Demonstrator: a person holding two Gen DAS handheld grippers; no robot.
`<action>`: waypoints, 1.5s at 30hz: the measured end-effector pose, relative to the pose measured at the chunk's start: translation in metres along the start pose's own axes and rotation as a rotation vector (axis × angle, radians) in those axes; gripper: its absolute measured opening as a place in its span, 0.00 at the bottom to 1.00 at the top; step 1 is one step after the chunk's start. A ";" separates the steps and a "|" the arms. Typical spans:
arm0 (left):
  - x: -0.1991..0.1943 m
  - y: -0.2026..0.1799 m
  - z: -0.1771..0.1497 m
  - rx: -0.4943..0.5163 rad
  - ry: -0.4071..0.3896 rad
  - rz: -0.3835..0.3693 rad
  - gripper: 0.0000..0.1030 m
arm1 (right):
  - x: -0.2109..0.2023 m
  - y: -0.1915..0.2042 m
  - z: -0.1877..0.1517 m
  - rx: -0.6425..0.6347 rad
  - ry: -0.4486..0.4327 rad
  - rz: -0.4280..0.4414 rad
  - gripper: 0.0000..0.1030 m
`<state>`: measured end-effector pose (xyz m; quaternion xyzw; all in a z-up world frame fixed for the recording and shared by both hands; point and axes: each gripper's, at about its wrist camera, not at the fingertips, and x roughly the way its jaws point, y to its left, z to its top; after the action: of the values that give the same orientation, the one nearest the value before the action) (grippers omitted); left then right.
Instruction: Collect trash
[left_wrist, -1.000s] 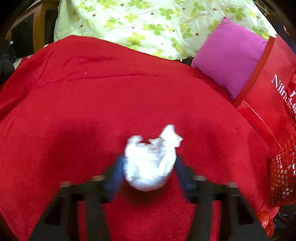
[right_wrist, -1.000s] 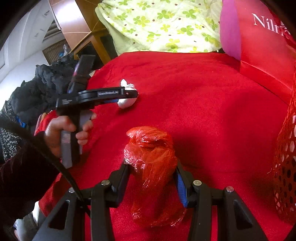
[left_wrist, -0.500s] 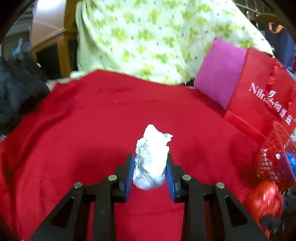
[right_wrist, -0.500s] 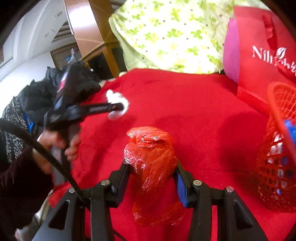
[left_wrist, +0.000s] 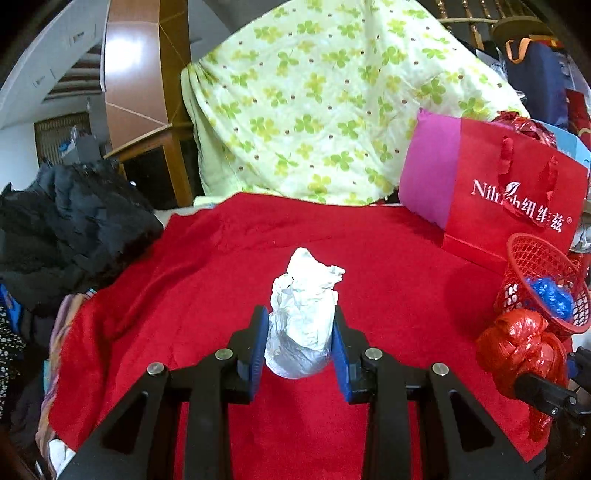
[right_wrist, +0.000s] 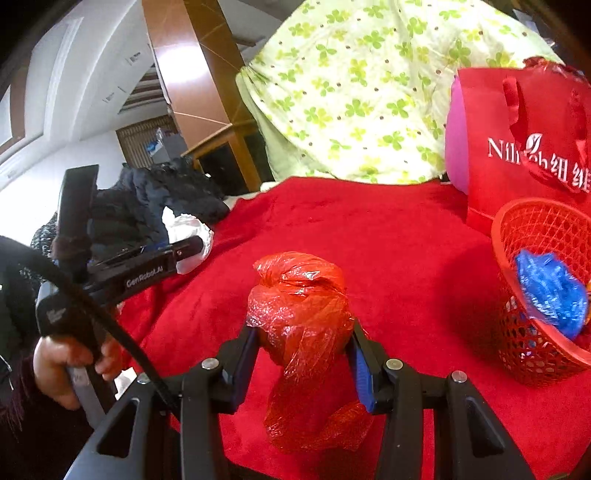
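Observation:
My left gripper (left_wrist: 299, 343) is shut on a crumpled white paper wad (left_wrist: 303, 321) and holds it above the red blanket (left_wrist: 388, 277). The wad also shows in the right wrist view (right_wrist: 188, 236). My right gripper (right_wrist: 301, 354) is shut on a crumpled red plastic bag (right_wrist: 299, 317), also lifted off the blanket; the bag shows at the right of the left wrist view (left_wrist: 521, 350). A red mesh basket (right_wrist: 532, 347) stands on the blanket to the right, with blue plastic trash (right_wrist: 550, 291) inside. It also shows in the left wrist view (left_wrist: 532, 258).
A red paper gift bag (left_wrist: 513, 206) and a pink cushion (left_wrist: 428, 177) stand behind the basket. A green clover quilt (left_wrist: 332, 103) is piled at the back. Dark clothes (left_wrist: 70, 225) lie at the left edge.
Both grippers have risen with their loads. The white wad is squeezed tighter and lifted off the blanket. The red basket has come into view at the right.

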<state>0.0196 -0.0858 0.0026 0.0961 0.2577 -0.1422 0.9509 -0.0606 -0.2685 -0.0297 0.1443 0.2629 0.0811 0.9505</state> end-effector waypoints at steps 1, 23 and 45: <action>-0.006 -0.002 0.000 0.002 -0.009 0.002 0.33 | -0.003 0.002 0.000 -0.001 -0.007 0.004 0.47; -0.093 -0.032 -0.004 0.059 -0.117 0.015 0.34 | -0.082 0.009 -0.008 0.008 -0.149 0.037 0.48; -0.091 -0.046 -0.014 0.054 -0.078 -0.038 0.34 | -0.094 -0.001 -0.010 0.045 -0.174 0.031 0.48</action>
<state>-0.0767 -0.1055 0.0332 0.1112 0.2183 -0.1709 0.9543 -0.1453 -0.2889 0.0059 0.1762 0.1790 0.0770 0.9649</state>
